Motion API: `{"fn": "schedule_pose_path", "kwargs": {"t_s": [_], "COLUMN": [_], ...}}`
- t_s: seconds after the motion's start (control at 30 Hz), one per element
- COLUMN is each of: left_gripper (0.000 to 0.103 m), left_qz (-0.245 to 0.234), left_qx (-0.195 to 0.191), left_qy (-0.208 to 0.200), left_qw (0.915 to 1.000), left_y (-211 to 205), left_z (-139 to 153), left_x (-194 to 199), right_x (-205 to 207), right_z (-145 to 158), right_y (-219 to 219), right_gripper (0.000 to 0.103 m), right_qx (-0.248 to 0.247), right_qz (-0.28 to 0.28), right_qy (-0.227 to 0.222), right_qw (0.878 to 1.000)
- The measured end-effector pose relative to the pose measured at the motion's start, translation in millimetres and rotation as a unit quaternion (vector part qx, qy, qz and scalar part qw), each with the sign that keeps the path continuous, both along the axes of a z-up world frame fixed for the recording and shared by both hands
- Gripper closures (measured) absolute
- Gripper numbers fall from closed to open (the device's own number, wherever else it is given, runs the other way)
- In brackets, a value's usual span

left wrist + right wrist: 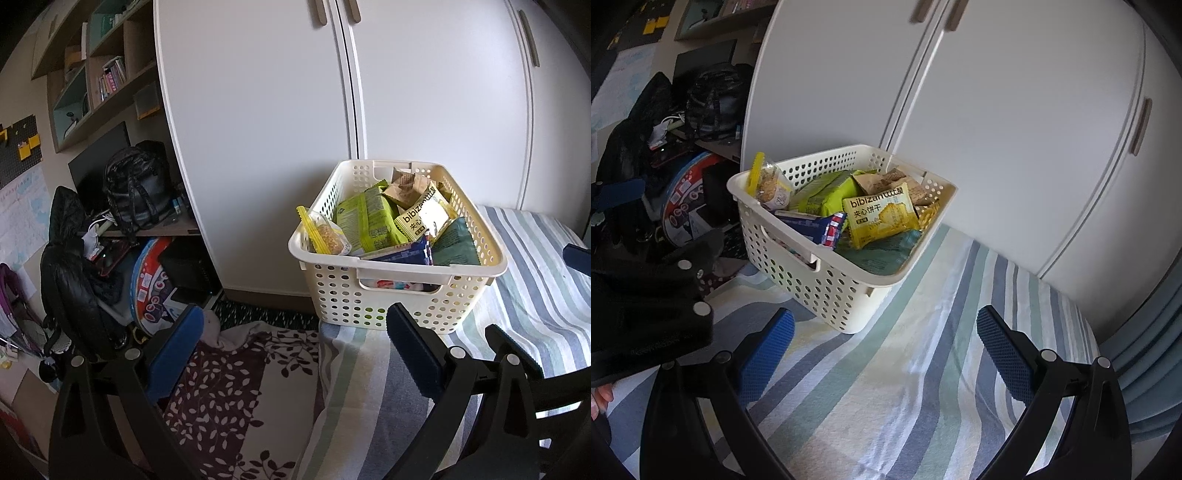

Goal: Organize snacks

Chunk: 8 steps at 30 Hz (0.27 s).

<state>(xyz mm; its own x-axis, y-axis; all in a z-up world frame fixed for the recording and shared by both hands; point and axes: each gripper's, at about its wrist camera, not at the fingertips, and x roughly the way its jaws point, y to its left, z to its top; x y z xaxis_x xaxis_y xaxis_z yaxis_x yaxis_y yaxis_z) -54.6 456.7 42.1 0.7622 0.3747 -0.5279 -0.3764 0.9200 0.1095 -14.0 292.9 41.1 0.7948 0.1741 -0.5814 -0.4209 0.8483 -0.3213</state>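
At the far left of the left wrist view a black chair stands before a cluttered desk carrying a black backpack, with open shelves above. A round printed tin leans under the desk. A leaf-patterned blanket lies at the bed's edge, next to the striped sheet.

The left tongs hang spread and empty above the blanket and sheet, the basket just beyond their right pad.

The cream perforated basket sits on the striped sheet, close to the white wardrobe doors. It is heaped with snacks: a clear zip bag with a yellow seal stands at its left corner, a green packet lies beside it, a blue wrapper lies at the front, a yellow "bibizan" biscuit packet rests on top, brown packets sit at the back and a dark green packet lies at the right.

In the right wrist view the same basket stands left of centre, the biscuit packet uppermost. The right tongs are likewise spread and hold nothing, poised over bare sheet in front of the basket. The body of the left tool fills the left edge, with fingertips just visible beneath it.
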Motion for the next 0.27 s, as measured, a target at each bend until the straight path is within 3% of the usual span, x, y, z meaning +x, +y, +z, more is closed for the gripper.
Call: {"fn": "schedule_pose_path", "kwargs": {"t_s": [0.27], "left_gripper": [0.002], "left_qz": [-0.001], "left_qx": [0.004], "left_qy": [0.001], "left_qw": [1.0000], "left_y": [0.2], "left_z": [-0.7], "left_x": [2.0], "right_x": [3.1], "right_z": [-0.7], "right_y": [-3.5], "right_gripper": [0.005], "right_qx": [0.001], "right_qz": [-0.005], "right_qy": [0.008], "right_qw": [1.000]}}
